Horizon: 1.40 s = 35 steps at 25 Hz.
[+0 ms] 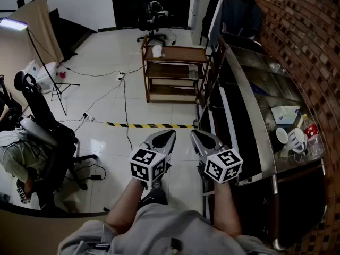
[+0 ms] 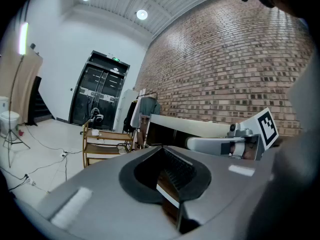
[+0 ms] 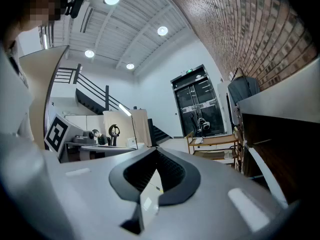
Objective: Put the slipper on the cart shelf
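Note:
A wooden cart (image 1: 172, 73) with three shelves stands on the tiled floor a few steps ahead of me, beside the dark counter. A small white object (image 1: 157, 50), too small to identify, lies on its top shelf. Another pale item (image 1: 193, 74) sits at the right end of the middle shelf. My left gripper (image 1: 169, 134) and right gripper (image 1: 195, 134) are held side by side at waist height, pointing toward the cart, both shut with nothing between the jaws. The left gripper view shows the cart (image 2: 102, 144) far off. The right gripper view shows the cart (image 3: 215, 145) too.
A long dark counter (image 1: 249, 105) runs along the brick wall at right, carrying cups (image 1: 289, 137) and a tissue box (image 1: 284, 114). Black-and-yellow tape (image 1: 151, 125) and cables (image 1: 125, 105) cross the floor. A seated person (image 1: 21, 153) in an office chair and a light stand (image 1: 40, 52) are at left.

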Tool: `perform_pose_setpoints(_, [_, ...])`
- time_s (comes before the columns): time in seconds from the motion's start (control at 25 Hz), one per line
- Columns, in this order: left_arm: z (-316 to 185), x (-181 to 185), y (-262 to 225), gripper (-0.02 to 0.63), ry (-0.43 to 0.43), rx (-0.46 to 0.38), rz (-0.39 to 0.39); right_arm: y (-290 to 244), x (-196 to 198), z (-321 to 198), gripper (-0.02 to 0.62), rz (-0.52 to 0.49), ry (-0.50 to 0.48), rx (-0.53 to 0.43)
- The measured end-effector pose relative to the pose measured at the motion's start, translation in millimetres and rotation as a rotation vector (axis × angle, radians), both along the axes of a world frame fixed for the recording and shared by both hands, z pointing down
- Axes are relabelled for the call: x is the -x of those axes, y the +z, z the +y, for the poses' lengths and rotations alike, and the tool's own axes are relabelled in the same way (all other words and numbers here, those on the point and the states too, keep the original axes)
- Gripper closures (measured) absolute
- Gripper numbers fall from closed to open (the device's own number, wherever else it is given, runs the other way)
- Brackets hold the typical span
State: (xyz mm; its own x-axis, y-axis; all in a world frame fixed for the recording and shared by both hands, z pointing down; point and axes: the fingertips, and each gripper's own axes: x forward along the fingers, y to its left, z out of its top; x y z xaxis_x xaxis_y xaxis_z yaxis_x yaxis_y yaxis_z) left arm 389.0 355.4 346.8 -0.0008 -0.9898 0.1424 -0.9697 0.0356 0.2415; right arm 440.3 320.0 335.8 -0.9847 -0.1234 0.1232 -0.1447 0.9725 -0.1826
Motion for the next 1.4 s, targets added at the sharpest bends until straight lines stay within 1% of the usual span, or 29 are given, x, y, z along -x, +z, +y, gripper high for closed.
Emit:
perform_pose_setpoints(0.24, [-40.3,74.8,-0.9,0.598,-0.004,-0.014,0.024,-0.6,72.6,-41.9,0.595,0.015,-0.002,-0.014])
perform_pose_setpoints(0.36, [-62.6,118.2,-2.9,0.598,0.006,-0.025,0.037,-3.5,118.0,-66.8,0.595,0.023,0.006,-0.019])
perform_pose_setpoints(0.56, [-94.0,194.1,-2.2,0.598,0.004,-0.021,0.061,-9.2,196.4,-98.3,0.595,0.037,0.003,-0.027])
perform_pose_setpoints(0.8, [-137.0,266.2,2.5,0.598,-0.007,-0.014,0.072,-9.7,263.5,-145.7,0.595,0.021,0.024,-0.018])
perform_pose_setpoints(0.96, [-161.7,307.2,16.5,0.598,-0.039,0.001,0.089,5.0,299.9,-174.3,0.595,0.03,0.013,0.002])
perform_pose_setpoints(1.08, [-189.0,332.4,29.7,0.598,-0.051,0.02,0.095,17.6,326.9,-205.4,0.595,0.034,0.005,0.018])
perform_pose_setpoints(1.4, [-293.6,423.4,51.7,0.598,-0.138,0.054,0.081,37.7,419.9,-315.6,0.595,0.016,-0.061,0.054])
